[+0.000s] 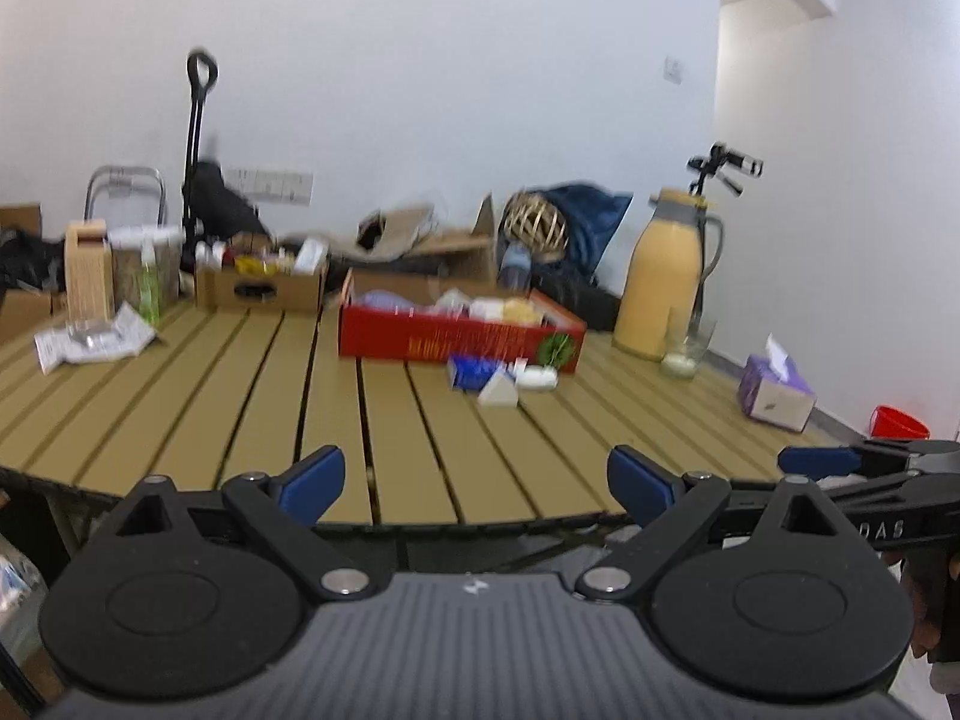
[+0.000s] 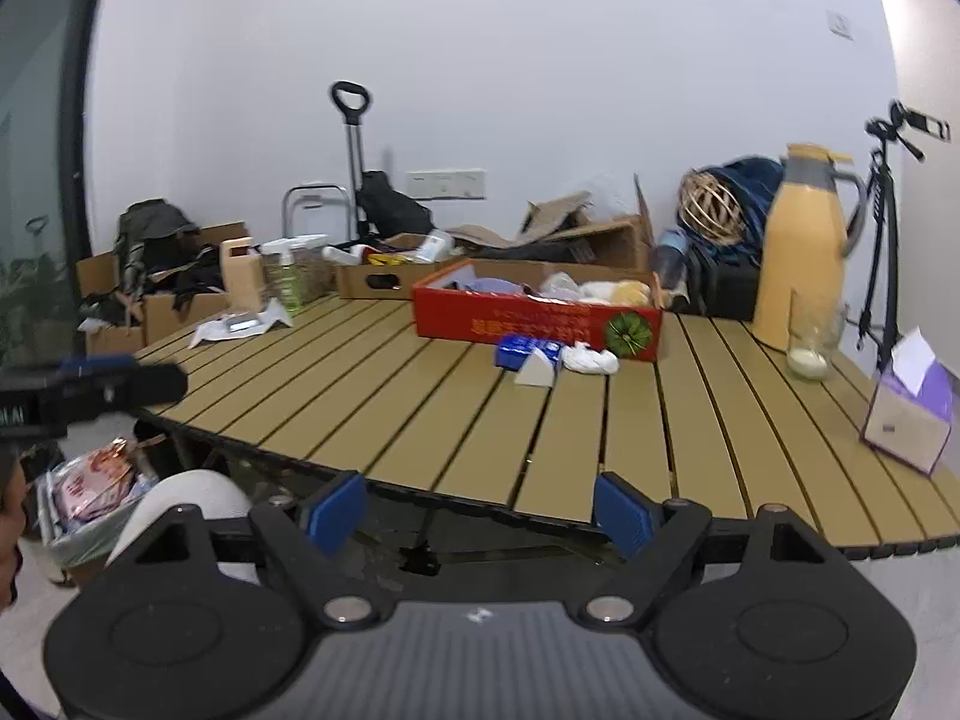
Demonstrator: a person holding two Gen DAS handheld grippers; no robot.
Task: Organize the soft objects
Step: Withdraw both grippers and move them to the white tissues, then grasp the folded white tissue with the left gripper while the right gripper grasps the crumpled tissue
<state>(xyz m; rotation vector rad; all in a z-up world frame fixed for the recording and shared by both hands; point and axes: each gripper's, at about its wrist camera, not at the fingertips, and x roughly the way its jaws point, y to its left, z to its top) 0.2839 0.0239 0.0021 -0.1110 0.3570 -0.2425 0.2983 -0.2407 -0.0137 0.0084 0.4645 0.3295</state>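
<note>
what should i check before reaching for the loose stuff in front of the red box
1. Left hand-held gripper open and holding nothing: ok.
2. Right hand-held gripper open and holding nothing: ok.
3. Loose items by the red box, namely the white bundle, blue packet and white wedge, in view: ok.
4. Bare table between grippers and items: ok.
5. Free room inside the box: cannot tell.
6. Glass off to the side of the path: ok.
</note>
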